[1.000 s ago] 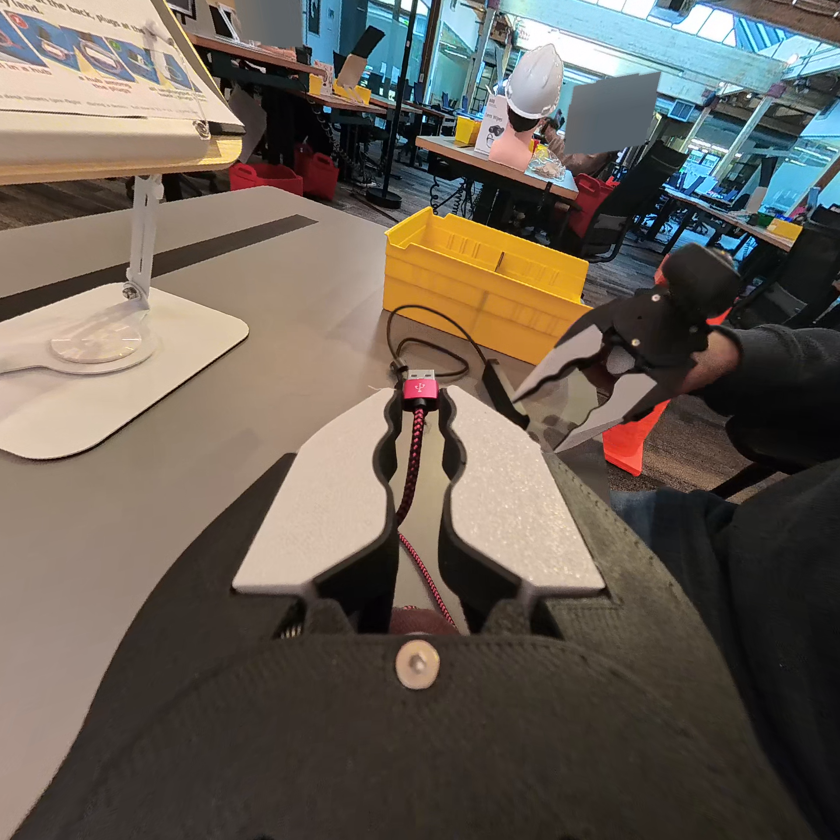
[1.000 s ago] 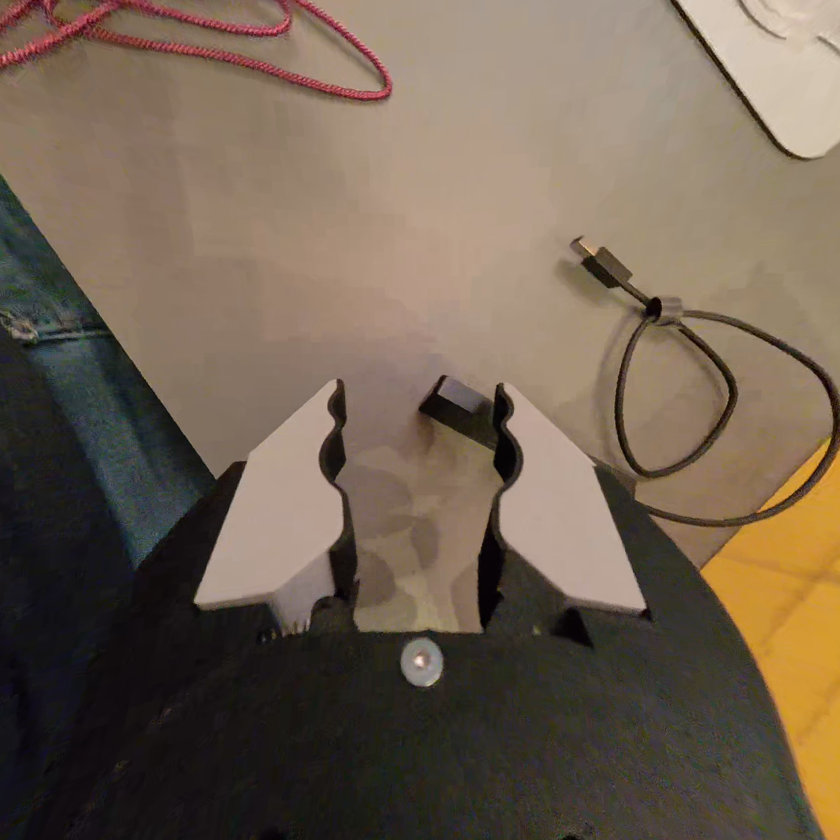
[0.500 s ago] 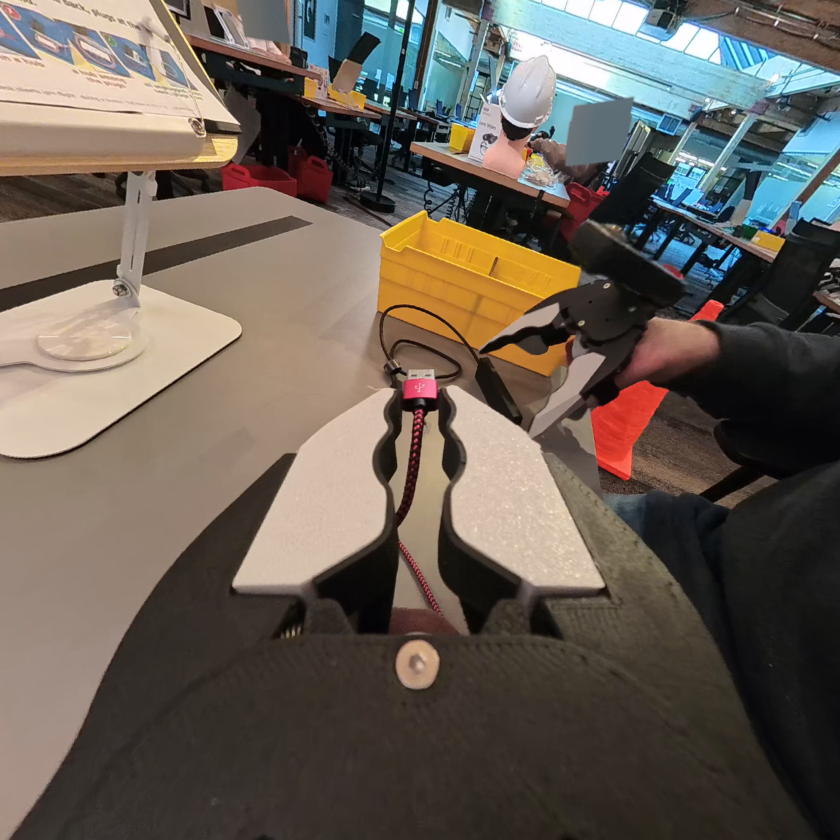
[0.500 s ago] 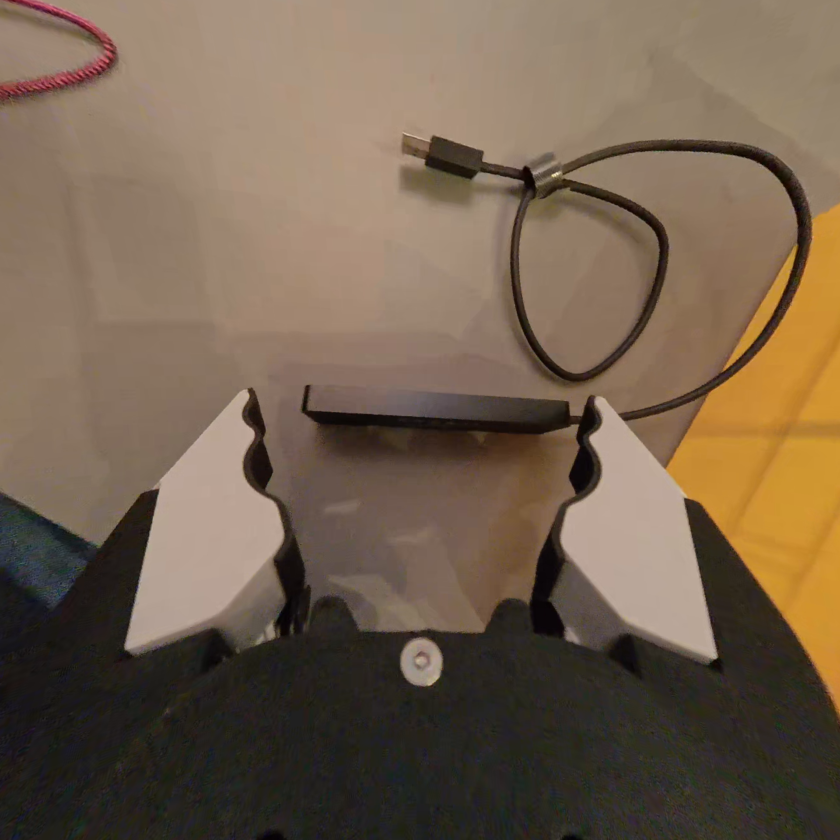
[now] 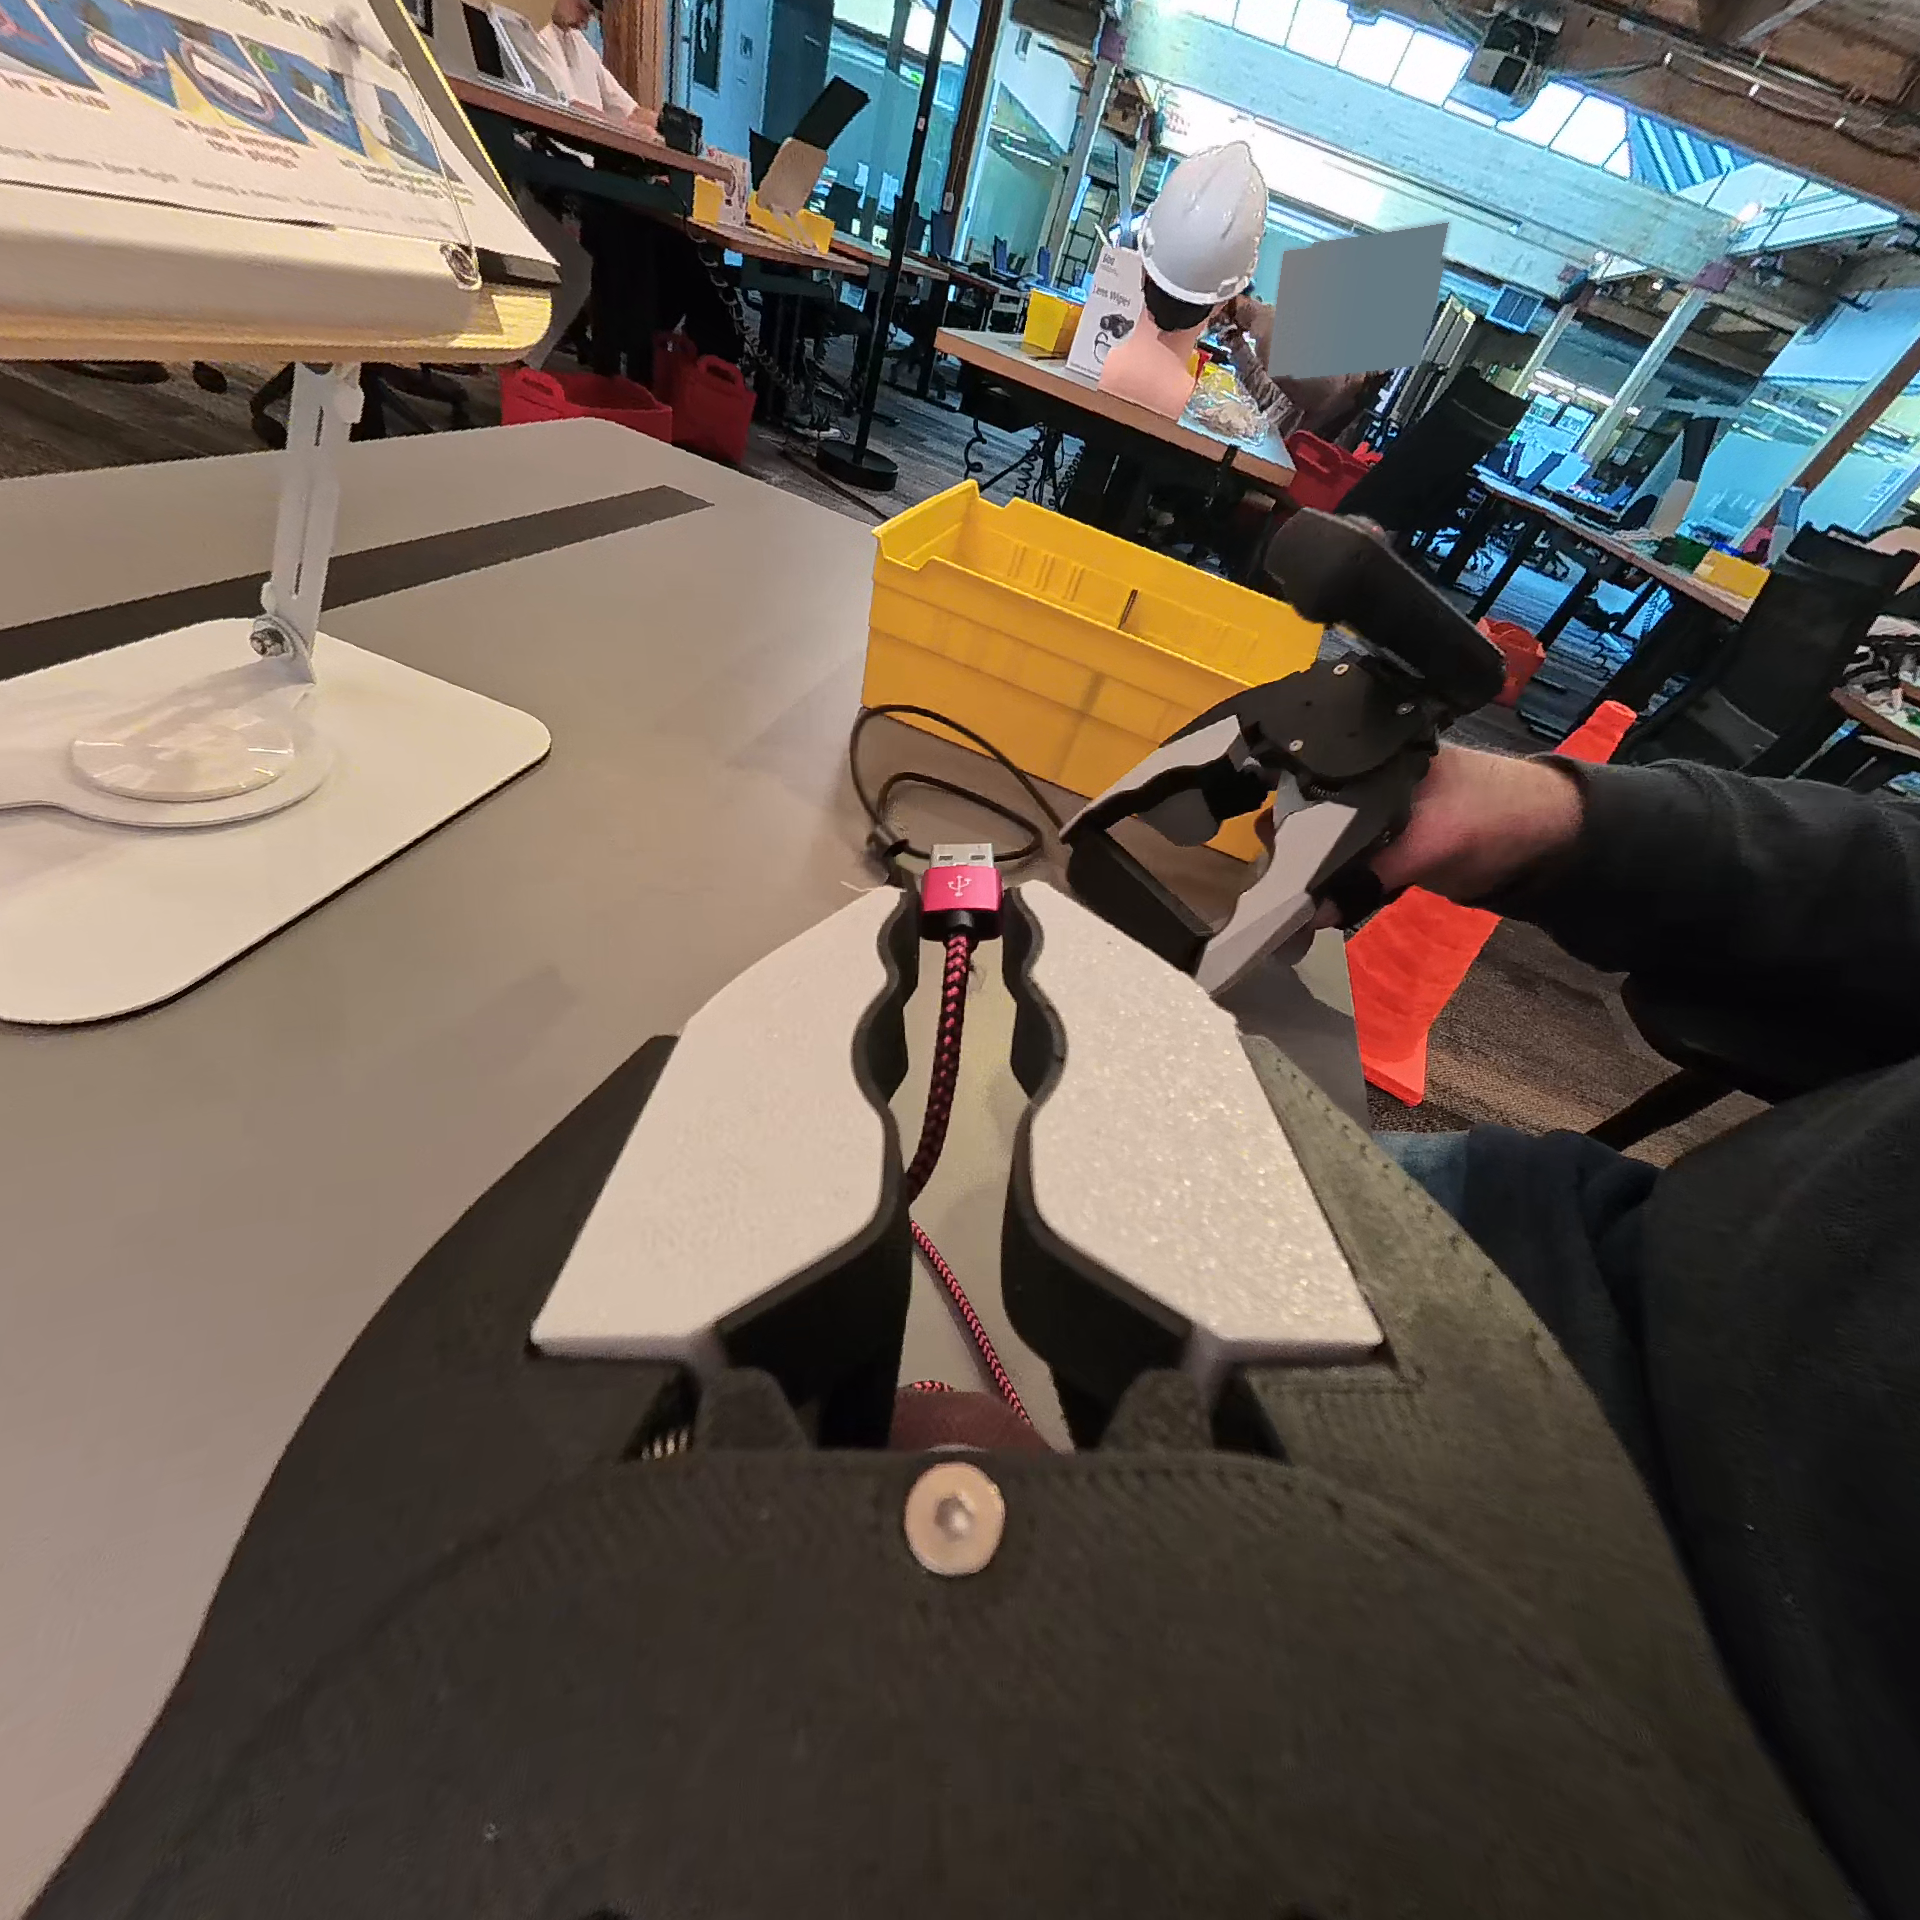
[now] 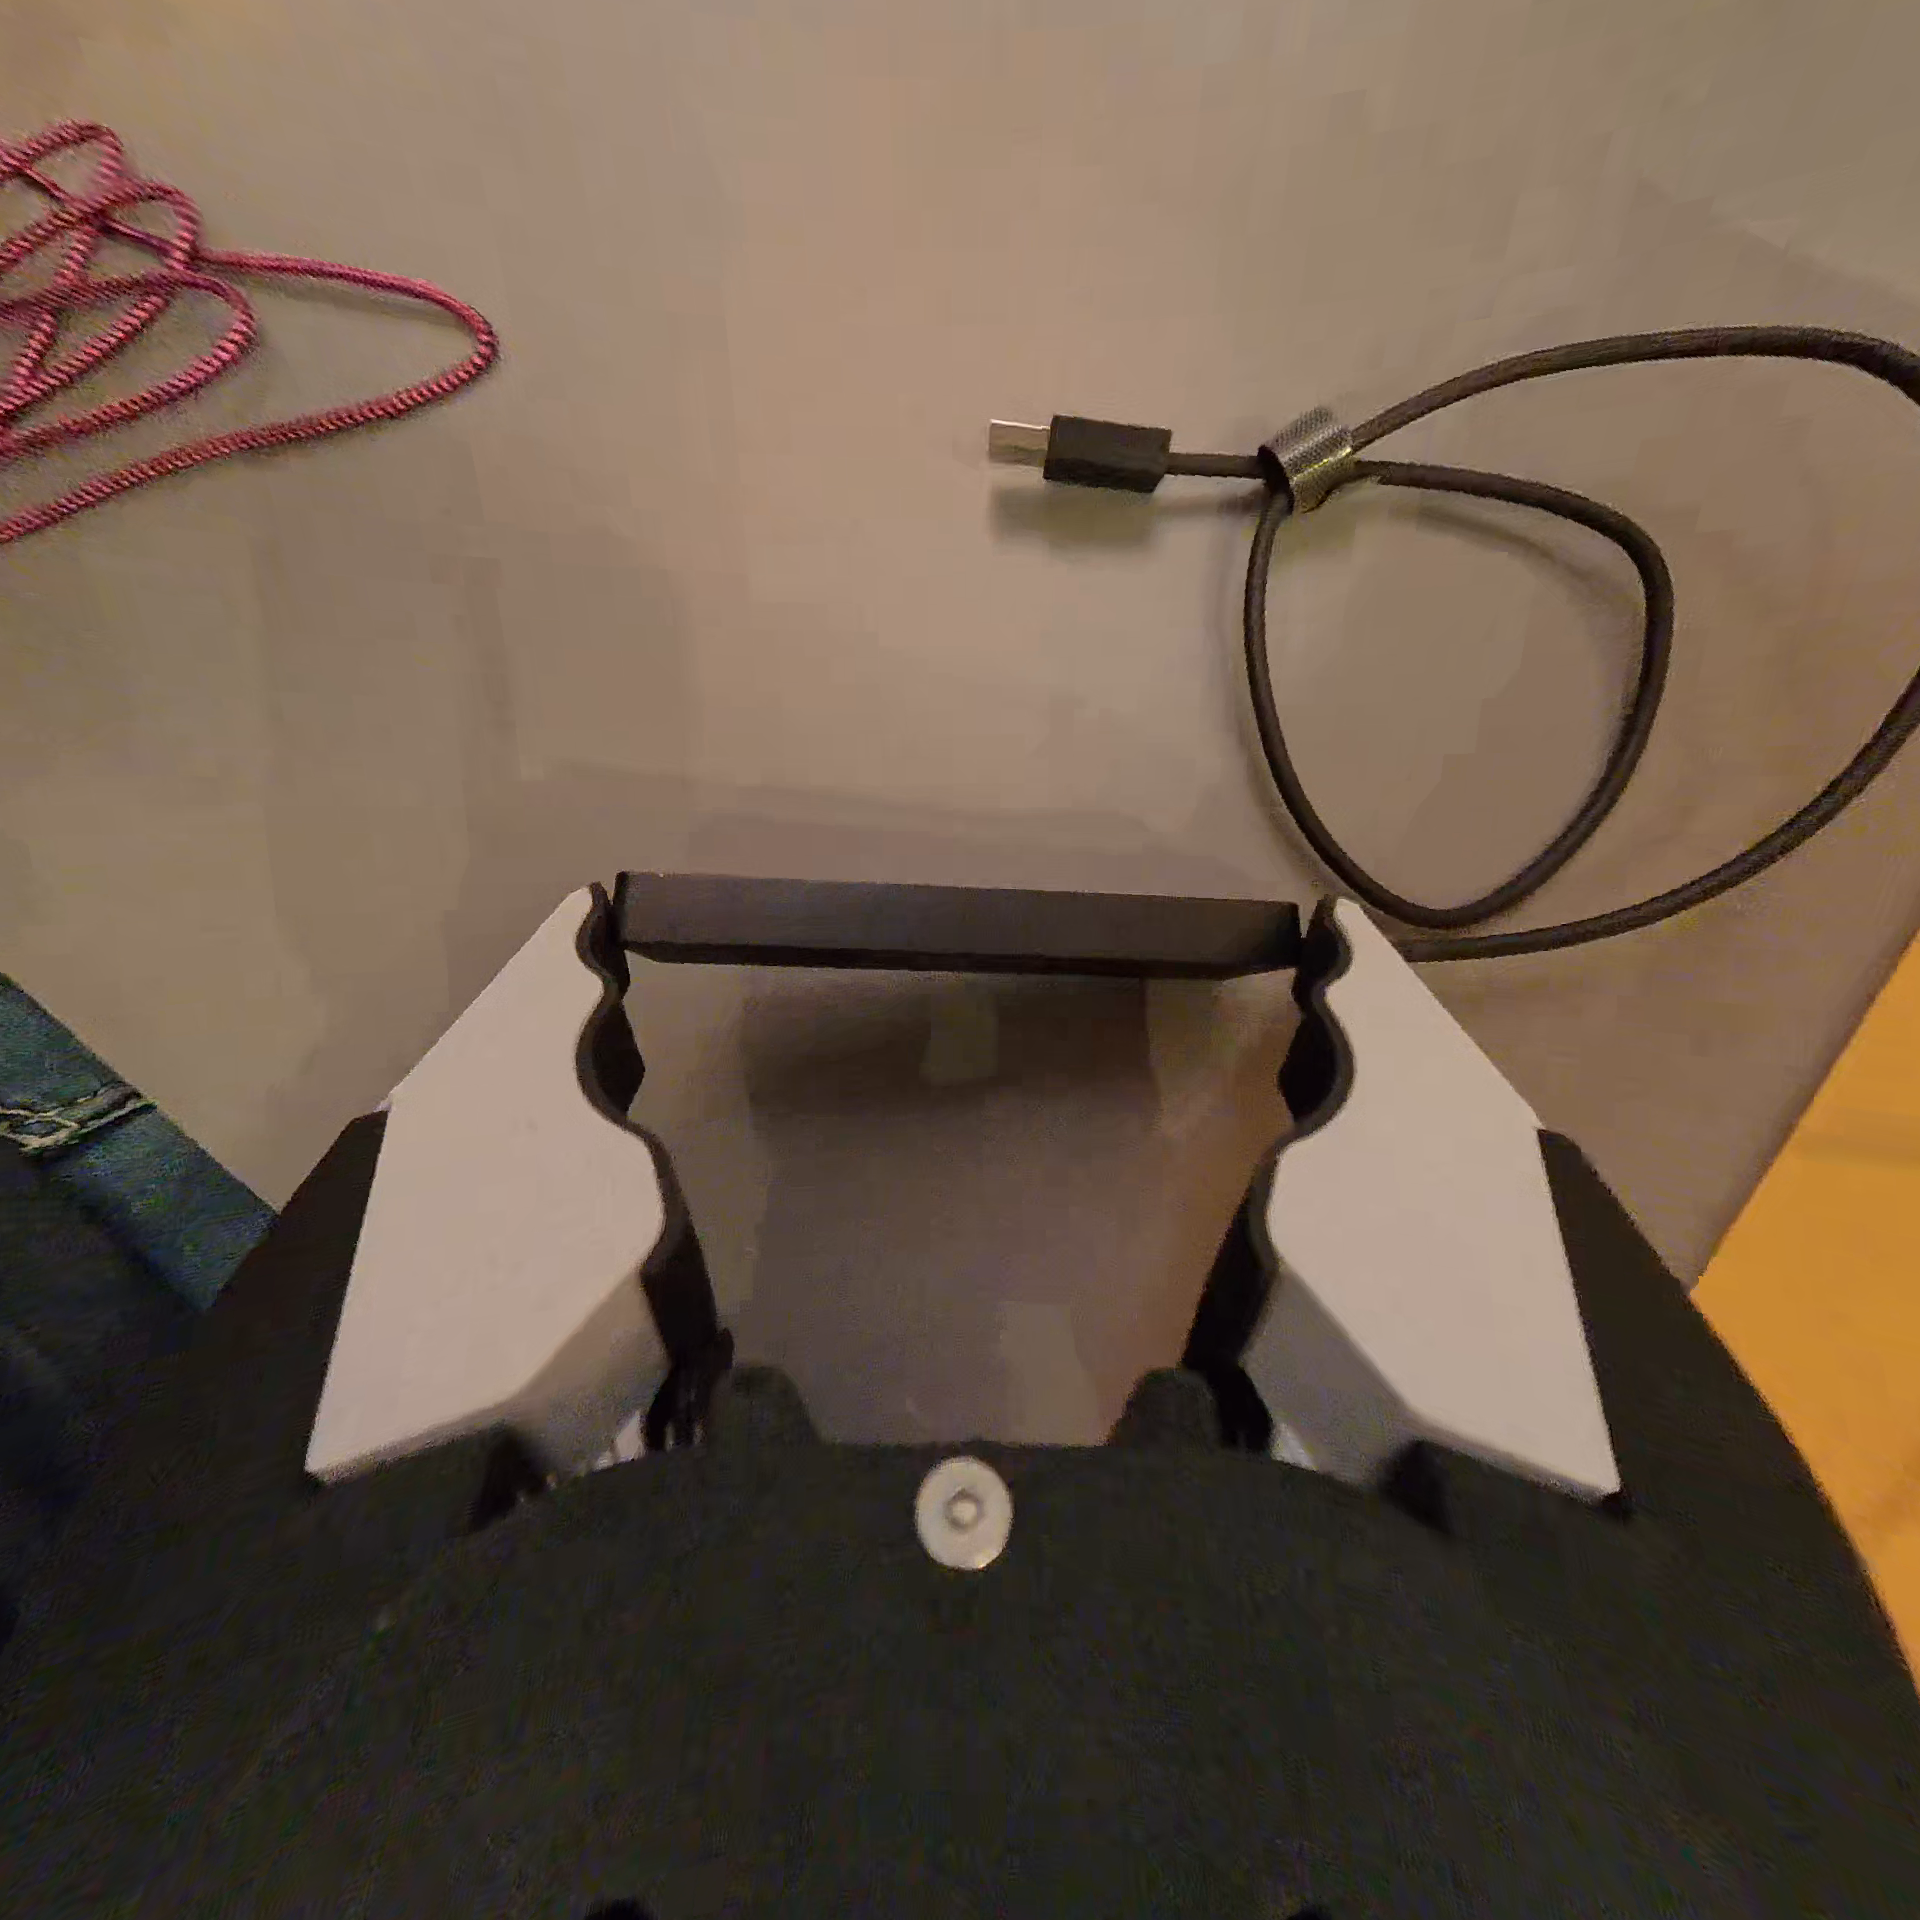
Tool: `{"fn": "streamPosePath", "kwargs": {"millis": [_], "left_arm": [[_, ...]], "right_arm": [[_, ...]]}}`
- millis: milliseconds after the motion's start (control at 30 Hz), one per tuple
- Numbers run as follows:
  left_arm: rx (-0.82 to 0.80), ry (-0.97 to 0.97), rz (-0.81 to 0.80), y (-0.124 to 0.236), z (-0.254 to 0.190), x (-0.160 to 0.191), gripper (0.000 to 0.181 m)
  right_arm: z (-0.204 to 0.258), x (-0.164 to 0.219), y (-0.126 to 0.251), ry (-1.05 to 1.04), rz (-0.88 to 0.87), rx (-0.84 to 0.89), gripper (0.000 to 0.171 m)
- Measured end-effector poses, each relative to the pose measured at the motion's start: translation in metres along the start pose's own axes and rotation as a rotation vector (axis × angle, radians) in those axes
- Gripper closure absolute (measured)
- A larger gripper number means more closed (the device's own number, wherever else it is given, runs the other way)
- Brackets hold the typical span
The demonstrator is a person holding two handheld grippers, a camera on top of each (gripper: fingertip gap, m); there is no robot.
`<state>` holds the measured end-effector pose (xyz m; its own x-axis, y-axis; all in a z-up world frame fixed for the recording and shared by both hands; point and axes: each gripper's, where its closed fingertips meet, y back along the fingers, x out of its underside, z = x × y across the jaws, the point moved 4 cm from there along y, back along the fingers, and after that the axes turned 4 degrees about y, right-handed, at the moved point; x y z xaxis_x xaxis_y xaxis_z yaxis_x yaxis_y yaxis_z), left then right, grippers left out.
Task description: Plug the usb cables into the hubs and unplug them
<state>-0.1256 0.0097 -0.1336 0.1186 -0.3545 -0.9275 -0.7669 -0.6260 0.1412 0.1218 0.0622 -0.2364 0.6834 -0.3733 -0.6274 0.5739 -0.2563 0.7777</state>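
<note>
My left wrist view is bright and crisp: daylight pours through the skylights (image 5: 1621, 125) at upper right, slightly blown out, and the wide lens bends lines near the frame edges. My right wrist view is dim, warm-tinted and soft, with blocky smearing across the grey table (image 6: 831, 520); a broad shadow sits between the fingers (image 6: 499, 1174), and the black cable (image 6: 1455, 644) casts a faint one.
</note>
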Motion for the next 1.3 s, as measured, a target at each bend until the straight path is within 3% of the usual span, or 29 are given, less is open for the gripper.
{"fn": "streamPosePath", "kwargs": {"millis": [333,900,1033,1300], "left_arm": [[-0.009,-0.009,-0.010,0.003,-0.001,-0.005,0.166],[0.027,0.015,-0.104,-0.002,-0.020,-0.031,0.166],[0.007,0.008,-0.093,-0.001,-0.016,-0.030,0.166],[-0.009,0.031,-0.073,-0.002,-0.006,-0.019,0.166]], "right_arm": [[0.047,-0.076,0.006,-0.043,-0.449,-0.450,0.045],[0.035,-0.183,0.056,-0.273,-1.047,-0.984,0.046],[0.044,-0.182,0.036,-0.151,-0.950,-0.907,0.046],[0.053,-0.112,-0.047,0.125,-0.469,-0.634,0.045]]}}
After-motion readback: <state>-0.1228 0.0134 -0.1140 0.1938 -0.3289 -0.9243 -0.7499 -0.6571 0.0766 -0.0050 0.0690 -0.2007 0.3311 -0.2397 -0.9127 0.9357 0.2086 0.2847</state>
